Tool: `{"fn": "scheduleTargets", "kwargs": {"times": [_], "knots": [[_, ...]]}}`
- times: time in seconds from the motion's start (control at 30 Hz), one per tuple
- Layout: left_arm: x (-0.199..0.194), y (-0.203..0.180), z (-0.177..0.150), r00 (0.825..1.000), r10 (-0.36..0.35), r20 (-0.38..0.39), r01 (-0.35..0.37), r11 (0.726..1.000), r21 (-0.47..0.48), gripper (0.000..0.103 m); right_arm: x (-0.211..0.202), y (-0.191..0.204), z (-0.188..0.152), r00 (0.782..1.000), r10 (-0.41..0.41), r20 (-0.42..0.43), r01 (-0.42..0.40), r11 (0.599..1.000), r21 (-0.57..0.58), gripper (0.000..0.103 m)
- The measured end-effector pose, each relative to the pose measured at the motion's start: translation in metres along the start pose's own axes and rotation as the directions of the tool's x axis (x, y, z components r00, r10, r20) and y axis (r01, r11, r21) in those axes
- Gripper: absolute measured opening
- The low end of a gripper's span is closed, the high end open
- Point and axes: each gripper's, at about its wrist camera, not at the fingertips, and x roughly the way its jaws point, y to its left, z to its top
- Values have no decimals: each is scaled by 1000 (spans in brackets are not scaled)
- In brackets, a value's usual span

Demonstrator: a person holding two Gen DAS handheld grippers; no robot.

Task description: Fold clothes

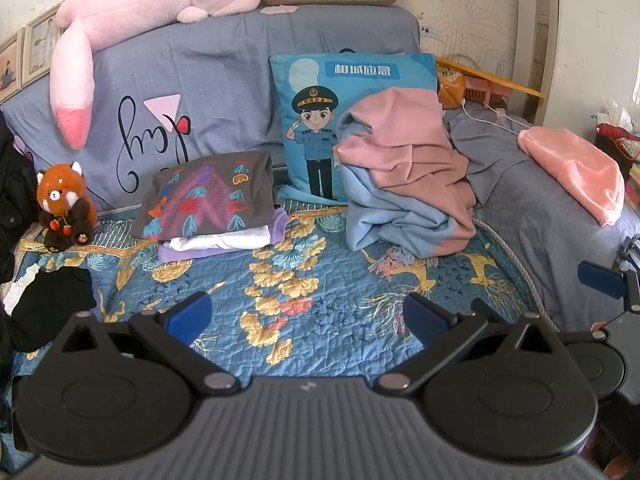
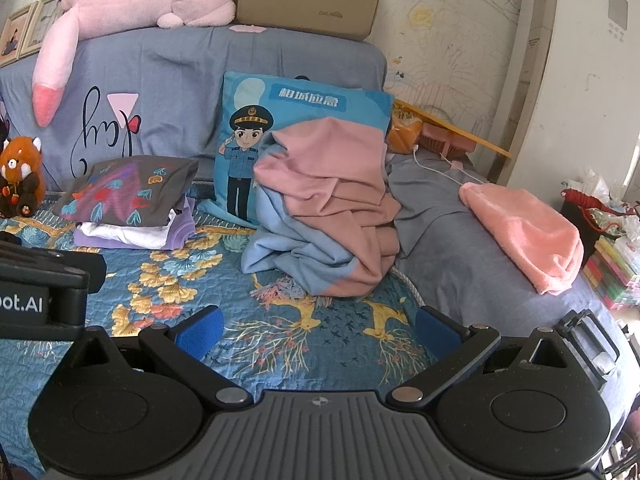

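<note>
Both grippers, left gripper (image 1: 306,316) and right gripper (image 2: 318,330), level above the quilt (image 1: 320,280), fingers wide, empty.

You're facing a sofa (image 1: 224,80) draped in a grey-blue cover, with a blue floral quilt (image 1: 320,312) over the seat. Behind it, a white wall (image 2: 460,32) covered in crayon scribbles, framed pictures (image 1: 24,56) at left. A tan headrest cushion (image 2: 308,0) tops the backrest. Daylight from the right.
</note>
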Motion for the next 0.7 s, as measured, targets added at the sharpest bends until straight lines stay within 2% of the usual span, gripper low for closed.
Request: {"fn": "scheduleTargets", "kwargs": {"times": [0.47,0.7], "knots": [[15,0,-4,1000,-8,-13,8,1000,3,103,17,-4,-5,999,11,-31,-10,1000,19,103],[52,0,-13,998,-57,1,57,998,6,103,54,-16,-17,995,36,-90,-30,997,73,103]]}}
